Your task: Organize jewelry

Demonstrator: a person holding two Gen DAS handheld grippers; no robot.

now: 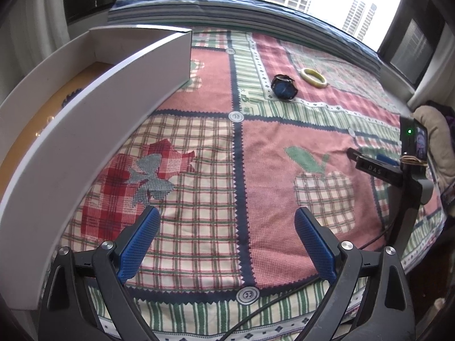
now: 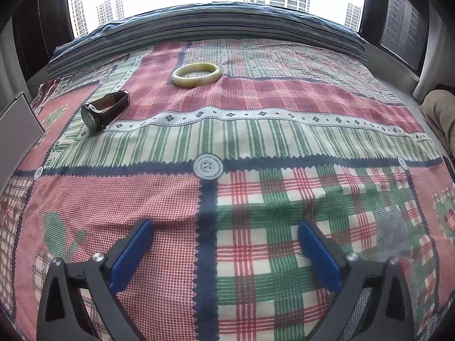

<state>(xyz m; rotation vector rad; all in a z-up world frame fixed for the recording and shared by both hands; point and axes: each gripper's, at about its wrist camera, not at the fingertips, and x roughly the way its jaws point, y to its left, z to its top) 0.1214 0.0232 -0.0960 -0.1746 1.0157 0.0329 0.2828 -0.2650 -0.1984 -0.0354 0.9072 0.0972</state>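
In the left wrist view, the left gripper [image 1: 224, 221] hangs over the patchwork bed cover [image 1: 199, 170] with its jaws wide apart and nothing in them. A long white box [image 1: 85, 130] sits just beside it on the left, and something dark and something shiny lie inside, but they are too hidden to name. Farther up the bed lie one watch [image 1: 283, 87] and one pale yellow bangle [image 1: 314, 77], close together but not touching. The other gripper pokes in at the right edge. In the right wrist view, the right gripper [image 2: 226, 228] also has its jaws spread wide and empty. The watch [image 2: 103, 109] is up on the left, near the box corner [image 2: 20, 119], and the bangle [image 2: 196, 74] is farther away, near the middle. I think the next job is to pick up one of these two. The bangle lies flat, so it would be good to come down with one jaw inside the ring and one outside, then squeeze gently so it does not slip. So: one watch, one bangle, one box, two grippers.
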